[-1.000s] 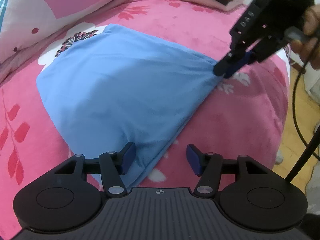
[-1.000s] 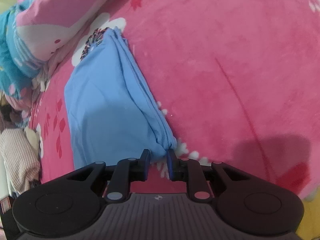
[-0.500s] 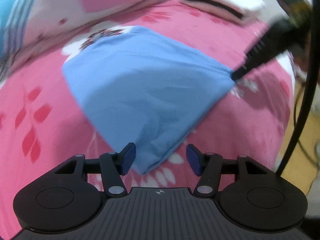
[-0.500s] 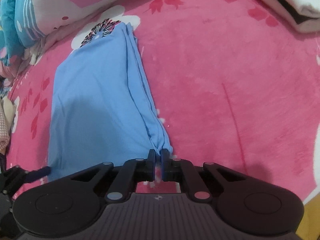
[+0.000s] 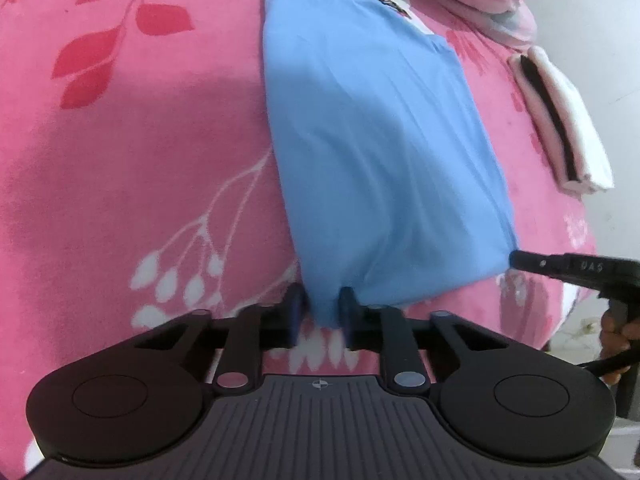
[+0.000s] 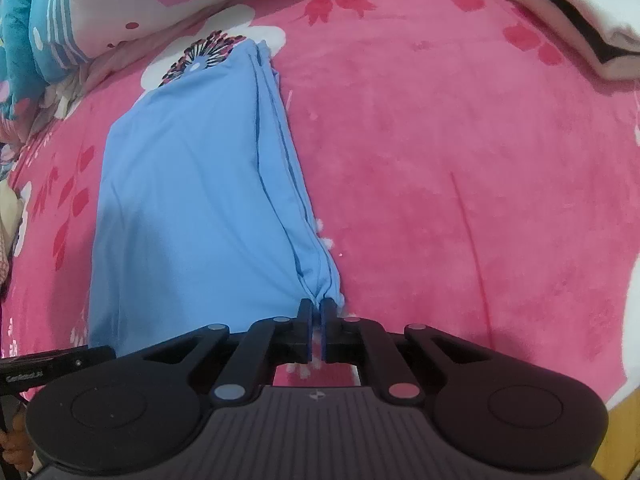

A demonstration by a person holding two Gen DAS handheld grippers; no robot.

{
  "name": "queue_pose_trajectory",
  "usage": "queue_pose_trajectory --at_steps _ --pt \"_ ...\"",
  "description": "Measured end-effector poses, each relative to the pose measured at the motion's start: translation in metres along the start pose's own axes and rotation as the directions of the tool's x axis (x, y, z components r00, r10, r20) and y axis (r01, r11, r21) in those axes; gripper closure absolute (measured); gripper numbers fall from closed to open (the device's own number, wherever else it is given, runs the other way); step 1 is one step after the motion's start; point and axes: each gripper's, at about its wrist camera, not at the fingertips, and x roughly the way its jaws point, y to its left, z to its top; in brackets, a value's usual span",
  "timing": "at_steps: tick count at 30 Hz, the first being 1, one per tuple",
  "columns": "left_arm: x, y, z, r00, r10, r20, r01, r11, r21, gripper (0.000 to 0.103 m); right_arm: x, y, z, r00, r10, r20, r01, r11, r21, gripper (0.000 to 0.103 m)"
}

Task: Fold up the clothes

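Lying flat on a pink fleece blanket (image 5: 132,168) printed with red leaves and white flowers, the light blue garment (image 5: 380,152) is folded to a long, narrow rectangle, smooth across the top, with several stacked fabric edges running down its right side in the right wrist view (image 6: 288,184). Left gripper (image 5: 320,312): jaws closing, the garment's near left corner between the blue pads; frame blurred there, contact looks made. Right gripper (image 6: 317,320): jaws all but together, pinching the bunched near right corner of the garment. In the left wrist view the right gripper's tip (image 5: 520,259) meets that same corner, and white letters on its side read roughly "DAS". In the right wrist view the left gripper's body (image 6: 52,362) carries small white lettering, too blurred to read. A folded white and black stack (image 5: 560,120) lies at the blanket's far edge; a pink and blue printed quilt (image 6: 80,12) is bunched beyond the garment.
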Motion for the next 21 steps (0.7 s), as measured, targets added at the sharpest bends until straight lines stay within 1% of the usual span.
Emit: queue_pose_trajectory --at_steps 3,5,7,9,11,15,17,19,20,21 --pt "-0.009 -0.002 0.001 0.999 -0.045 -0.003 0.045 0.999 0.005 0.1 -0.011 0.0 0.001 1.0 0.002 0.024 -0.001 1.0 -0.007 0.102" --pt "-0.01 -0.003 0.001 0.999 -0.044 -0.015 0.045 0.999 0.026 0.1 -0.016 -0.002 0.001 0.999 -0.005 0.038 0.006 1.0 -0.006 0.102" --pt "-0.004 0.001 -0.001 0.999 -0.019 -0.038 0.021 0.999 0.04 0.1 -0.014 -0.003 0.001 0.999 -0.012 0.035 0.012 1.0 -0.008 0.102" --pt "0.0 -0.001 0.001 0.999 -0.015 -0.046 0.017 0.999 0.05 0.1 -0.012 -0.001 0.002 0.999 -0.02 0.036 0.021 1.0 -0.018 0.102" --pt "0.003 -0.005 -0.001 0.999 0.006 -0.046 -0.001 0.994 0.109 0.099 -0.011 0.002 0.002 0.999 -0.034 0.038 0.036 0.998 -0.042 0.102" --pt "0.01 -0.018 -0.004 0.997 0.066 -0.04 -0.055 0.973 0.225 0.098 0.002 0.003 -0.002 0.997 -0.08 -0.009 0.079 0.993 -0.085 0.101" --pt "0.011 -0.024 -0.006 0.995 0.089 -0.035 -0.076 0.958 0.278 0.096 -0.005 0.002 0.0 0.996 -0.088 -0.013 0.087 0.993 -0.078 0.1" --pt "0.011 -0.026 -0.007 0.994 0.103 -0.029 -0.089 0.946 0.311 0.095 -0.016 0.0 0.001 0.994 -0.109 0.006 0.109 0.991 -0.077 0.1" --pt "0.011 -0.027 -0.008 0.994 0.109 -0.025 -0.095 0.942 0.323 0.095 -0.022 -0.003 0.003 0.994 -0.109 0.017 0.11 0.992 -0.068 0.1" --pt "0.011 -0.027 -0.008 0.993 0.112 -0.024 -0.099 0.943 0.316 0.095 -0.029 -0.007 0.005 0.995 -0.091 0.032 0.092 0.995 -0.045 0.099"
